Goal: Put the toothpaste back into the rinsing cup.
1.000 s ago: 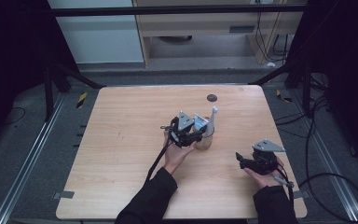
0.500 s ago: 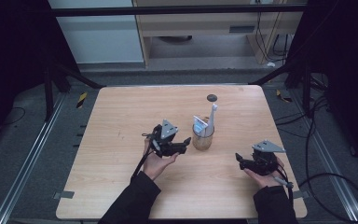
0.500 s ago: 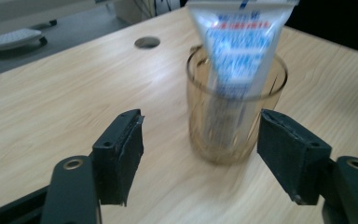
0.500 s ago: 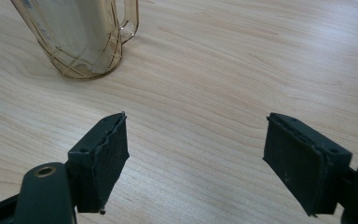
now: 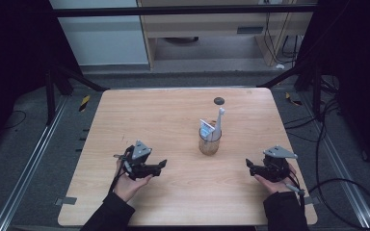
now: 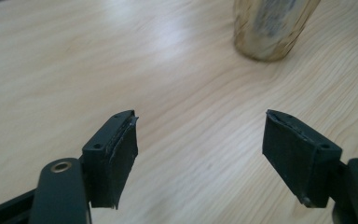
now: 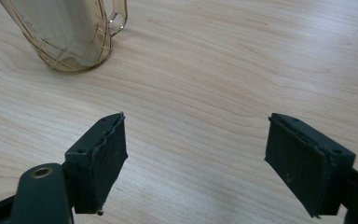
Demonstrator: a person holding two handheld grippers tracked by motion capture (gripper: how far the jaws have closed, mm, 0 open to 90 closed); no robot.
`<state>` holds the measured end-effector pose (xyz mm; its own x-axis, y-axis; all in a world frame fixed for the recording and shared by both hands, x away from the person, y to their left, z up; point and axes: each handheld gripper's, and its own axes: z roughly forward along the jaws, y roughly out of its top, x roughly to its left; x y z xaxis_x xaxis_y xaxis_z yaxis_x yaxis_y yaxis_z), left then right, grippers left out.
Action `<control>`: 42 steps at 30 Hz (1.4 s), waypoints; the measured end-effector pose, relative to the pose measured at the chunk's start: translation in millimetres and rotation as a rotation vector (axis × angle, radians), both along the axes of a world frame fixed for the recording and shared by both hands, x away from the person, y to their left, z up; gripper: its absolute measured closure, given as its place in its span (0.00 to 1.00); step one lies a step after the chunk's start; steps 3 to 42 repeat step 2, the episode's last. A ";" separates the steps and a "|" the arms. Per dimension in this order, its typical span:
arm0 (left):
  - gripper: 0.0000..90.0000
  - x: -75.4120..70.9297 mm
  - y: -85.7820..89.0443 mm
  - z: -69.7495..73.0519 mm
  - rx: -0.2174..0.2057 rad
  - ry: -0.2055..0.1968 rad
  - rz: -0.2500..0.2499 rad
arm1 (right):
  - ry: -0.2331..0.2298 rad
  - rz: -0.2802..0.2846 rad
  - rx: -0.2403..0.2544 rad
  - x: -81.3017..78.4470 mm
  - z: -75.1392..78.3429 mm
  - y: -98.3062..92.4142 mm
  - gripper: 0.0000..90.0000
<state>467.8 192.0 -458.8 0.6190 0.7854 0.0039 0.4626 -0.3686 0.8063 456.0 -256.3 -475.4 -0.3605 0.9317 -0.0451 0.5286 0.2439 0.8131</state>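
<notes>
A light wooden table is seen from above, ringed by dark floor and cables. The left gripper is held low over the near left part, its jaws having just been opening and now spread wide with nothing between them. The right gripper, near the right edge, is likewise released and empty. Between and beyond them stands a clear amber cup holding a white toothbrush and a tube. A small dark disc lies farther back.

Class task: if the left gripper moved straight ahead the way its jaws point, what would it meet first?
Probably the amber cup: it stands ahead of the open left gripper, slightly right of centre, so it might only graze it. Bare table lies between.
</notes>
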 end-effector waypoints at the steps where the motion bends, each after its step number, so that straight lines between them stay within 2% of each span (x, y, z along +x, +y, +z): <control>1: 0.28 -2.8 9.9 -3.4 -0.005 0.008 0.022 | 0.000 0.000 -0.006 -0.1 -0.2 -0.3 0.22; 2: 0.28 -4.9 17.9 -5.6 -0.005 0.015 0.037 | 0.002 0.000 -0.009 -0.5 -0.5 -0.4 0.22; 42: 0.28 -4.9 17.9 -5.6 -0.005 0.015 0.037 | 0.002 0.000 -0.009 -0.5 -0.5 -0.4 0.22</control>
